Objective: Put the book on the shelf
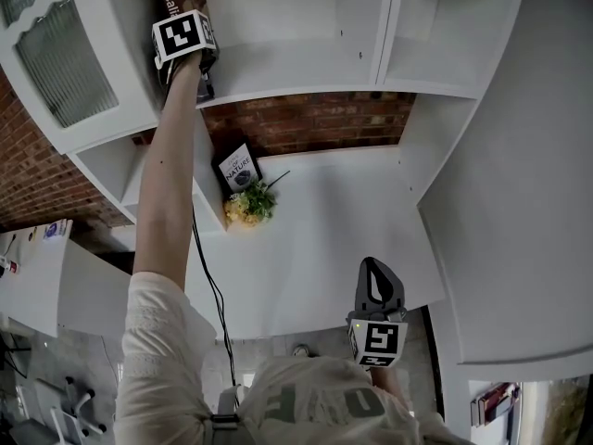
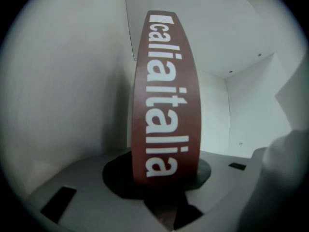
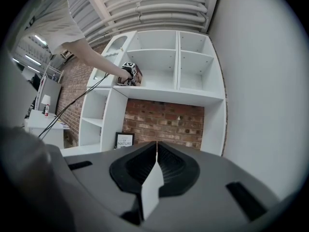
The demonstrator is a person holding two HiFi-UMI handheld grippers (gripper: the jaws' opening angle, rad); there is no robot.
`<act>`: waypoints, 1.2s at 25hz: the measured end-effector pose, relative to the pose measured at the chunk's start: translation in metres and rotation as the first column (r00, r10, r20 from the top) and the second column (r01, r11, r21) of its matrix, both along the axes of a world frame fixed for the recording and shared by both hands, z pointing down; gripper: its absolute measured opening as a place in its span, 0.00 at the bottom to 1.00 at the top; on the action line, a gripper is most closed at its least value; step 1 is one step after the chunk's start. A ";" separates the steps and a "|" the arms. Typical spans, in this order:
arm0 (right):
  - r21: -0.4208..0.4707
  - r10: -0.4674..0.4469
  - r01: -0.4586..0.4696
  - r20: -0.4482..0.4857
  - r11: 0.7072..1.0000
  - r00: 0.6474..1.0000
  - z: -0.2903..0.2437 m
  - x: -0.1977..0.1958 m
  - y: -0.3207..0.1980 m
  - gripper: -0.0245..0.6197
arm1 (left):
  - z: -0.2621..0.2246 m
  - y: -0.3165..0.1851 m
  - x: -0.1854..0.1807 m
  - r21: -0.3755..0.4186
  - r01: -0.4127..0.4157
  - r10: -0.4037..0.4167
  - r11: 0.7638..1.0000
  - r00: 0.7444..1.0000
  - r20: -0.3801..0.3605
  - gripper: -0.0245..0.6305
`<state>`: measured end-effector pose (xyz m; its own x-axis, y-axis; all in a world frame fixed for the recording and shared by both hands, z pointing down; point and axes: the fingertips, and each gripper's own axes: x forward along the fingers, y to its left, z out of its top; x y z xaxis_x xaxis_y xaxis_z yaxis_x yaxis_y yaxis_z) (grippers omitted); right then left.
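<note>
Two tools. Left gripper (image 2: 164, 178) clamped low on spine of upright book (image 2: 166, 95), inside upper shelf (image 1: 296, 68) near its left wall. Right gripper (image 3: 155, 166) closed, empty. Likely stiff, weighty, glossy; firm spine grip advisable.

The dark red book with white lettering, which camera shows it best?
The left gripper view: the dark red book with white lettering fills the frame, upright, clamped in the left tongs inside the white shelf. The head view shows only its top corner; the right gripper view shows it tiny and distant.
</note>
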<state>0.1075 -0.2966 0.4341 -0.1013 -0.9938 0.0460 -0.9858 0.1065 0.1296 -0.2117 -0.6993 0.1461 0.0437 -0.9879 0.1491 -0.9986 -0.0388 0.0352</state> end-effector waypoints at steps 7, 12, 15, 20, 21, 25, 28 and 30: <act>-0.008 -0.006 0.006 0.021 1.000 1.000 0.000 -0.002 0.008 0.06 | 0.003 0.001 0.000 -0.012 -0.002 0.002 1.000 1.000 0.006 0.27; -0.022 0.002 -0.001 0.051 1.000 0.999 0.005 0.003 0.016 0.06 | 0.005 0.004 -0.001 -0.012 0.022 -0.022 1.000 0.999 -0.024 0.35; -0.033 0.018 -0.016 0.056 0.999 0.998 0.008 0.008 0.023 0.06 | 0.002 0.015 -0.002 0.012 0.036 -0.036 0.999 0.999 -0.031 0.43; -0.039 0.004 -0.002 0.061 0.999 0.998 0.013 0.008 0.032 0.06 | -0.002 0.036 0.005 0.046 0.025 -0.025 0.999 1.000 -0.010 0.44; -0.037 -0.004 0.006 0.060 0.999 0.998 0.013 0.006 0.033 0.06 | -0.003 0.041 0.007 0.056 0.022 -0.021 0.998 1.000 -0.005 0.44; -0.028 -0.047 0.048 0.059 0.998 0.997 0.010 -0.004 0.039 0.06 | -0.011 0.072 0.016 0.127 0.007 -0.007 0.992 1.000 -0.001 0.45; -0.017 -0.077 0.079 0.057 0.997 0.995 0.005 -0.010 0.040 0.06 | -0.018 0.105 0.027 0.209 -0.018 0.016 0.978 1.000 0.013 0.45; 0.000 -0.095 0.096 0.055 0.995 0.994 -0.002 -0.014 0.038 0.06 | -0.021 0.130 0.044 0.254 -0.077 0.071 0.964 0.997 0.029 0.45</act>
<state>0.0936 -0.2584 0.4322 -0.1981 -0.9793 0.0405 -0.9768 0.2007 0.0750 -0.1673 -0.5695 0.1248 0.1177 -0.9875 -0.1052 -0.9930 -0.1178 -0.0048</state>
